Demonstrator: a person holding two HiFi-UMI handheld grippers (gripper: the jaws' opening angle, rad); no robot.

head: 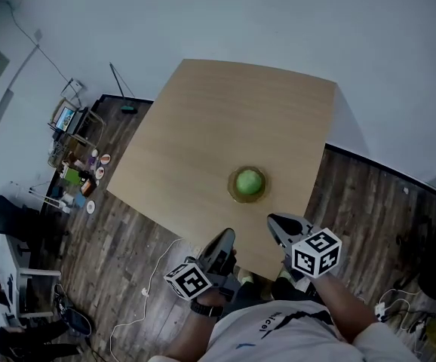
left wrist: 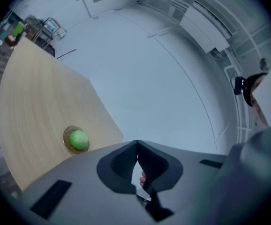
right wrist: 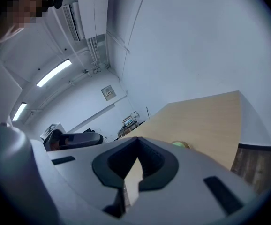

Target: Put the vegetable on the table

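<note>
Head view: person's white shirt [head: 278,326] nearest, at bottom edge. Light wooden table [head: 203,127] stood on dark plank floor [head: 127,255] by a pale wall [head: 203,13]; green vegetable [head: 249,181] sat in a brown dish [head: 234,193] near the table's front edge. Left gripper [head: 224,238] and right gripper [head: 277,222] hung by that edge, touching neither.
Left gripper view: jaws pressed together, nothing between.
Right gripper view: jaws likewise together, empty.

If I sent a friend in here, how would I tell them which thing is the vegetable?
Start at the big light wooden table. Near its edge closest to the person, a small round brown dish lies, and the round green vegetable sits on it. Nothing else is on the tabletop, and it is the only bright green ball there.
</note>
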